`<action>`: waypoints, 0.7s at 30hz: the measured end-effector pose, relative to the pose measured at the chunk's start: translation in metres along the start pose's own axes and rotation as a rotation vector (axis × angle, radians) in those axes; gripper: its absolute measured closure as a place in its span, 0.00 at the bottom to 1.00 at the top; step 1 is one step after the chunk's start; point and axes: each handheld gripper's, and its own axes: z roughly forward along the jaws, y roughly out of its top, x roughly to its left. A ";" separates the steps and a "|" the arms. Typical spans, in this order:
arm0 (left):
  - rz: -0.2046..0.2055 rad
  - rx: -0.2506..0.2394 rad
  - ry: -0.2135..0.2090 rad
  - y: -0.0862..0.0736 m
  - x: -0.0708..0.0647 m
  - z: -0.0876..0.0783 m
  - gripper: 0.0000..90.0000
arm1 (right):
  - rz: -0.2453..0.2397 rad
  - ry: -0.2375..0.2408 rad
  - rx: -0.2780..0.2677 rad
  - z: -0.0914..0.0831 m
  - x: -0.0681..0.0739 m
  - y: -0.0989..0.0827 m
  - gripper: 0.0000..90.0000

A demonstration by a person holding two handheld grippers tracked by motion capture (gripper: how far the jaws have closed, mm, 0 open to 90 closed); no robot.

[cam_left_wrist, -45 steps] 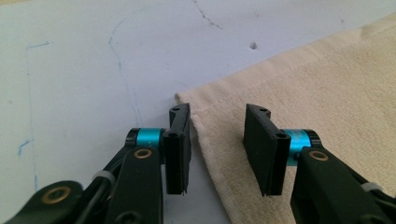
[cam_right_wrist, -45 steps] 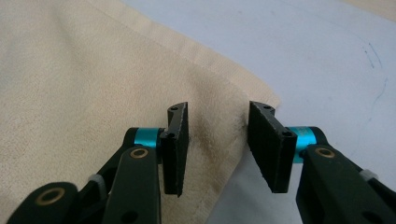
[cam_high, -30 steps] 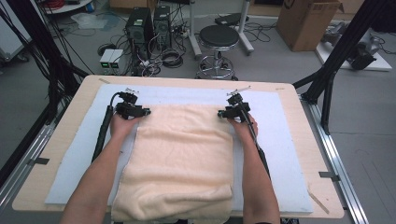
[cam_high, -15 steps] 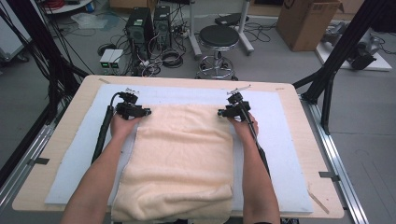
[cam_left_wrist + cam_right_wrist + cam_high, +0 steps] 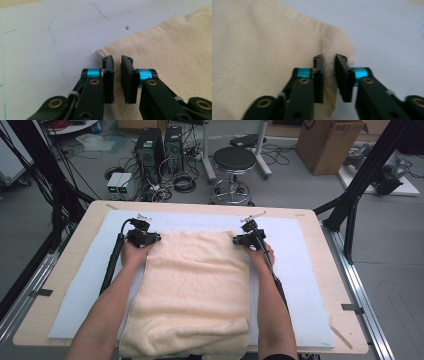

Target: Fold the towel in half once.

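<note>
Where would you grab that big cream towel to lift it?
By its two far corners, coming in from the person's side. The towel lies flat, so only edges pinch. The left gripper and right gripper have just closed, each on one far corner, cloth between the jaws.

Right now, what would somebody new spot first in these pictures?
A big cream towel lying down the middle of the pale blue mat. At its two far corners sit the left gripper and right gripper, each pinching a corner. Their jaws have just been closing on the cloth.
</note>
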 end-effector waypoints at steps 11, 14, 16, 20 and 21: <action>0.026 -0.028 -0.004 0.021 0.000 -0.006 0.94 | 0.026 0.007 -0.018 -0.015 -0.011 0.015 0.95; 0.042 -0.040 0.000 0.039 0.001 -0.010 0.94 | 0.035 0.004 -0.045 -0.021 -0.015 0.023 0.95; 0.054 -0.057 0.005 0.051 0.001 -0.014 0.94 | 0.036 0.001 -0.050 -0.024 -0.018 0.030 0.95; 0.057 -0.122 0.015 0.080 0.003 -0.035 0.94 | 0.019 -0.014 -0.106 -0.043 -0.020 0.050 0.95; 0.063 -0.143 0.020 0.085 0.003 -0.041 0.94 | 0.023 -0.017 -0.117 -0.050 -0.019 0.056 0.95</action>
